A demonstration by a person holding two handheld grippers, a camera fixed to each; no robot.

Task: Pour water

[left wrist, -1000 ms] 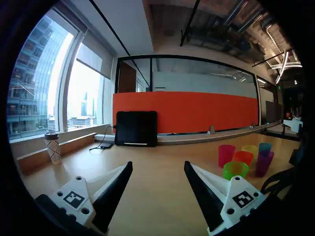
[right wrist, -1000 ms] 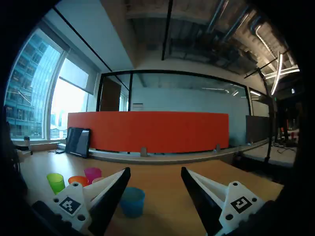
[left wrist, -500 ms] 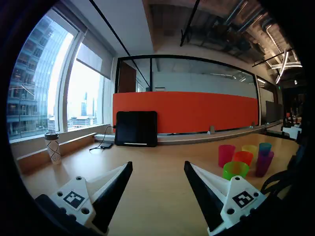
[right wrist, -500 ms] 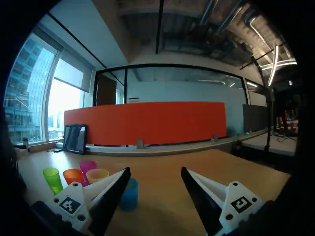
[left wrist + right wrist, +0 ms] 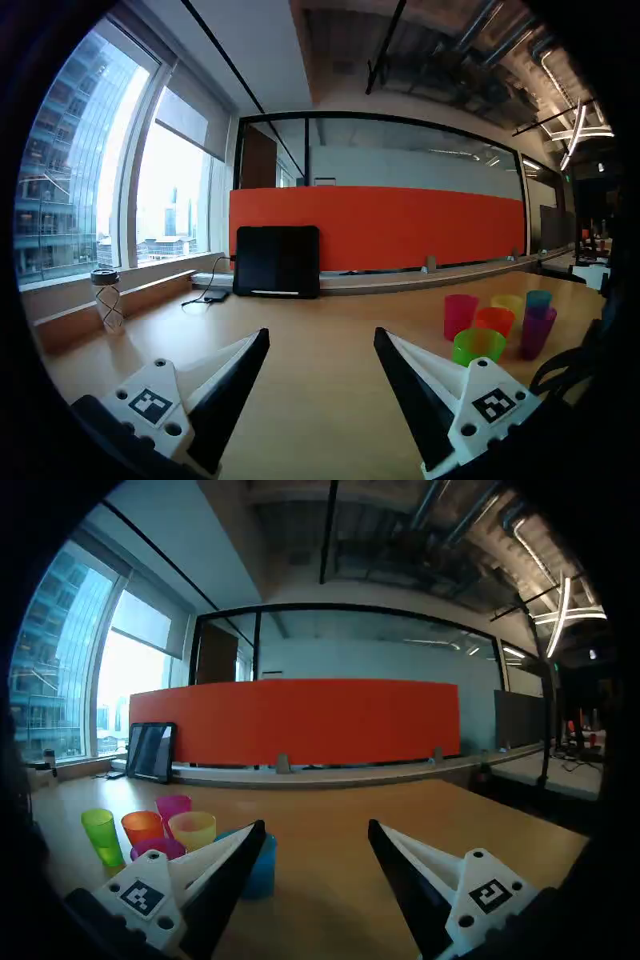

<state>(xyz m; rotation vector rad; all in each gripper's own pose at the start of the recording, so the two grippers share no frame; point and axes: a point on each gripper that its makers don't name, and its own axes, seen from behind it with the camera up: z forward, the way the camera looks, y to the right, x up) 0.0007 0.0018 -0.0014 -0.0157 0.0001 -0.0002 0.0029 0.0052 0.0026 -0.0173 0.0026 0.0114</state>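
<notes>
Light wooden table carries a cluster of translucent plastic cups in pink, orange, yellow, blue, purple and green, well in from its back edge. The left gripper hovers beside them, fingers spread and empty. The right gripper is spread too, one finger partly covering the blue cup. A black tablet stands at the back edge before an orange partition.

Open tabletop ahead, 6 clustered cups off to one side
</notes>
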